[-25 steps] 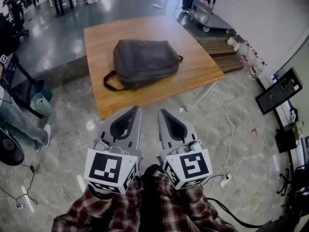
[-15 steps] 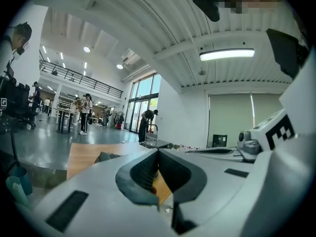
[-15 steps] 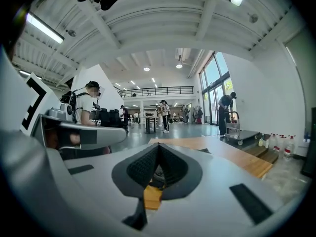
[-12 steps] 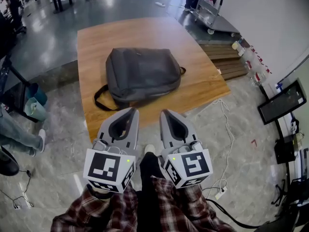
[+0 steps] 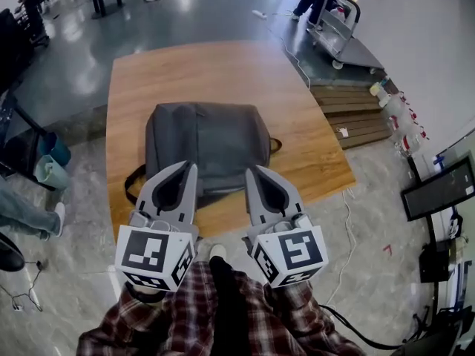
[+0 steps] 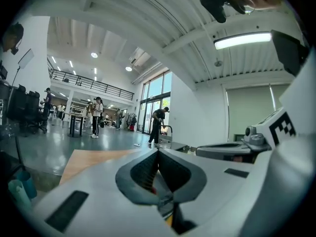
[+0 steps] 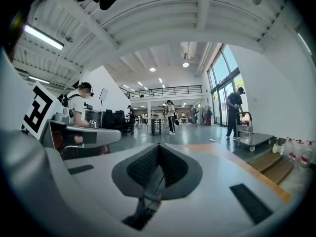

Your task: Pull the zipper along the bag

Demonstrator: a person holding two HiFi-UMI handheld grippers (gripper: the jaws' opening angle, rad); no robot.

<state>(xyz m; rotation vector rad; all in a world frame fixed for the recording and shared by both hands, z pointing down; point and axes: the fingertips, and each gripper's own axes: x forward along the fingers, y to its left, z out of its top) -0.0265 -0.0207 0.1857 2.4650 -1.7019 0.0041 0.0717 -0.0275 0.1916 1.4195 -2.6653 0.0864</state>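
A grey backpack (image 5: 208, 143) lies flat on a wooden tabletop (image 5: 223, 65), its carry strap (image 5: 133, 188) looping off the near left corner, as a person in plaid sleeves (image 5: 171, 325) holds two handheld grippers out side by side above the tabletop's near edge. The left gripper (image 5: 190, 167) and the right gripper (image 5: 252, 171) both point toward the bag, and from overhead their tips overlap its near end, though both gripper views look out level across the hall rather than down at the bag, which suggests they are held above it and not yet touching. In each gripper view the fingers (image 6: 98, 181) meet at the tip with nothing between them. The zipper pull is too small to pick out. The level, paired hold looks like a ready stance: one gripper would probably need to steady the fabric while the other opens onto the pull, so the zipping itself appears not yet begun. A cart (image 5: 349, 39) stands on the floor beyond the tabletop.
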